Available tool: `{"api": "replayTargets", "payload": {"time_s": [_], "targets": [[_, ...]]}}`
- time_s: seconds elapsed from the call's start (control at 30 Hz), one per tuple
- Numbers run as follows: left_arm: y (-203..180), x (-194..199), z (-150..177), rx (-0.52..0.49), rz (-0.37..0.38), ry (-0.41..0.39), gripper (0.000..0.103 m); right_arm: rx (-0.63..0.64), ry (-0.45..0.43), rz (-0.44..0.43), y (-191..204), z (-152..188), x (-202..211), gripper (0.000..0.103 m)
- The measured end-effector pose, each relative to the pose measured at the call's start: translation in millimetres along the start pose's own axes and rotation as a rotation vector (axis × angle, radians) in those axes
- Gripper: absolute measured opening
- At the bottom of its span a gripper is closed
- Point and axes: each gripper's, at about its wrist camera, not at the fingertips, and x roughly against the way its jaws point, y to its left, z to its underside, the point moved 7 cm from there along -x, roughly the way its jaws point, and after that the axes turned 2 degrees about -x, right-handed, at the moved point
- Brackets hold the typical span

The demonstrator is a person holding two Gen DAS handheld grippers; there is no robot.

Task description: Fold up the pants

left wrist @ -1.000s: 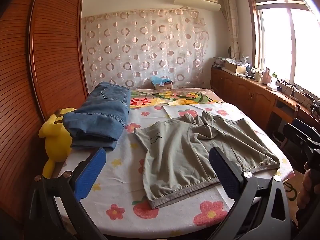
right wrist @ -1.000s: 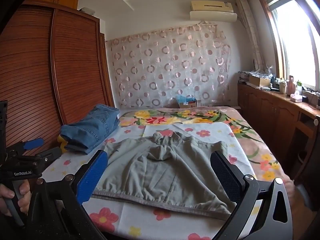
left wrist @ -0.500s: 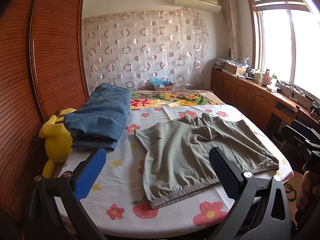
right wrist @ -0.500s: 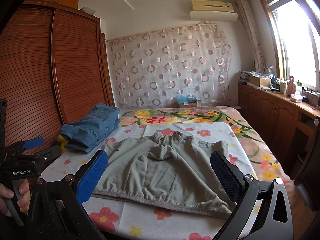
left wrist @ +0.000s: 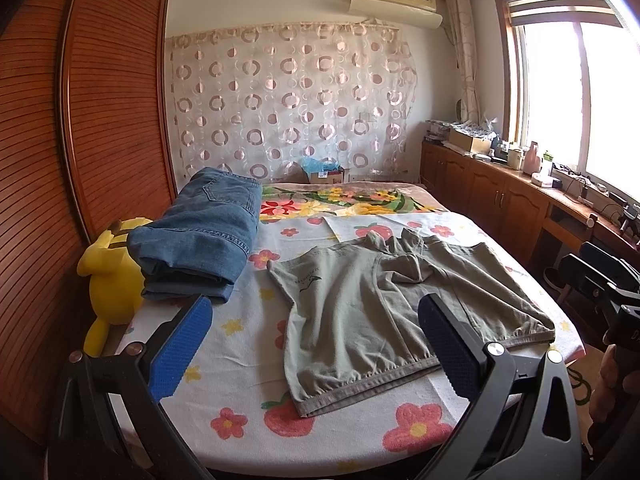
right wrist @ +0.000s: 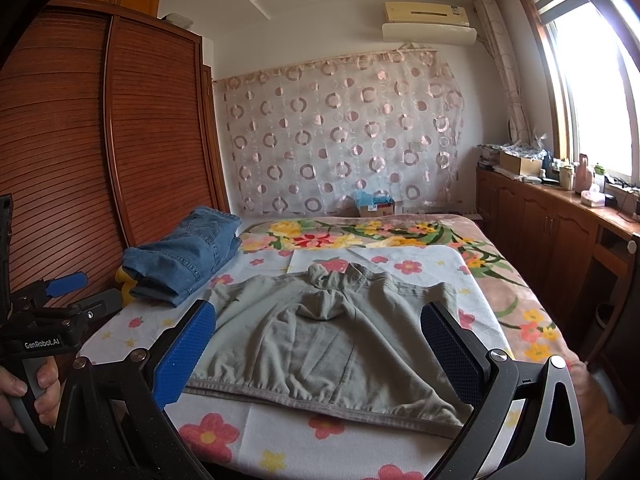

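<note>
An olive-grey garment [left wrist: 360,300] lies spread flat on the flowered bed sheet [left wrist: 240,380], its elastic hem toward me and a bunched fold at its middle. In the right wrist view the same garment [right wrist: 320,340] fills the near middle of the bed. Folded blue jeans [left wrist: 200,236] are stacked to its left, also visible as the jeans [right wrist: 184,256] near the wardrobe. My left gripper [left wrist: 312,320] hovers open above the bed's near edge, holding nothing. My right gripper [right wrist: 316,320] is open too, above the hem, empty.
A yellow plush toy [left wrist: 112,276] sits wedged between the jeans and the slatted wooden wardrobe [left wrist: 100,120]. Low wooden cabinets [left wrist: 500,200] with clutter run along the right under the window. A cardboard box [left wrist: 326,174] stands at the far end of the bed.
</note>
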Motion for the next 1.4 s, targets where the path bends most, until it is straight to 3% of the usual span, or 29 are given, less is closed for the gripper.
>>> {"api": "replayTargets", "payload": {"time_s": [1.4], "targets": [[-3, 11, -6, 0.008, 0.002, -0.015, 0.103, 0.003, -0.007, -0.003, 1, 0, 2, 0.102]]}}
